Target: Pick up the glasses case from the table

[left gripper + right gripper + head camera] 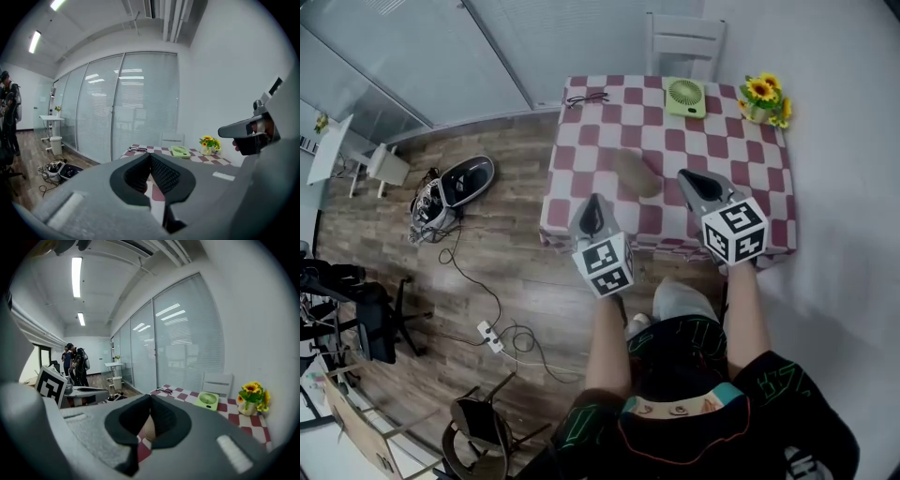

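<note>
The glasses case (635,173) is a tan oval lying on the red-and-white checked table (609,141), near its middle. In the head view both grippers hang over the table's near edge. My left gripper (592,208) is short of the case and to its left, jaws together and empty. My right gripper (692,180) is just right of the case, also shut with nothing in it. In the right gripper view the case (149,430) shows as a tan patch below the closed jaw tips (150,396). The left gripper view shows its closed tips (150,155) aimed at the table (206,159).
Black-framed glasses (586,98) lie at the table's far left corner. A green fan (685,97) and a sunflower pot (764,98) stand along the far edge, with a white chair (684,42) behind. A wall runs along the right. Cables and a power strip (490,336) lie on the floor.
</note>
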Demonstrator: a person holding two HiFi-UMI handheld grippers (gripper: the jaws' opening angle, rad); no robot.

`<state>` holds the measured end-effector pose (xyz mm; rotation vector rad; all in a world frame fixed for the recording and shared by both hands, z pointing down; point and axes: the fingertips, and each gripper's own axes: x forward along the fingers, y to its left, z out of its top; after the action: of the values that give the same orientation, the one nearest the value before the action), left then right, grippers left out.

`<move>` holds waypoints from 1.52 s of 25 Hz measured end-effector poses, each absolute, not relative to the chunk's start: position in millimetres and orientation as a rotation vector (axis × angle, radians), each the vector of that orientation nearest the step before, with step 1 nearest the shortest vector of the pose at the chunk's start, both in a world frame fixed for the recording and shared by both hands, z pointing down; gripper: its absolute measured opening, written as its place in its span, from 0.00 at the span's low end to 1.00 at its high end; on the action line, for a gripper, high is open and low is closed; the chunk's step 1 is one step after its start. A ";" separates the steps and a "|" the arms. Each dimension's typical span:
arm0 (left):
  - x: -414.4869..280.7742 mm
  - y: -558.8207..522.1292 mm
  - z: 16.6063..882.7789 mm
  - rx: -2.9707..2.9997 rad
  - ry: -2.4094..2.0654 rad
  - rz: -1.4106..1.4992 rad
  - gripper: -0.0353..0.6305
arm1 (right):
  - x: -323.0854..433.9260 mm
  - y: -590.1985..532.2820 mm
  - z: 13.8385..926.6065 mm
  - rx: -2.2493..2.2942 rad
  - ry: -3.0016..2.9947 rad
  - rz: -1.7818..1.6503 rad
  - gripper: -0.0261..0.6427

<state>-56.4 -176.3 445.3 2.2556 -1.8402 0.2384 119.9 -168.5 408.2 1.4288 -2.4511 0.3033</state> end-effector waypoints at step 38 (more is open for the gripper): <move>-58.2 -293.5 586.8 1.939 -1.711 0.436 0.06 | 44.3 -295.0 614.5 0.735 -2.017 0.748 0.57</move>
<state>-58.2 -293.5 586.8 1.9394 -1.7105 0.4362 44.3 -295.0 614.5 0.7346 -2.0168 0.7483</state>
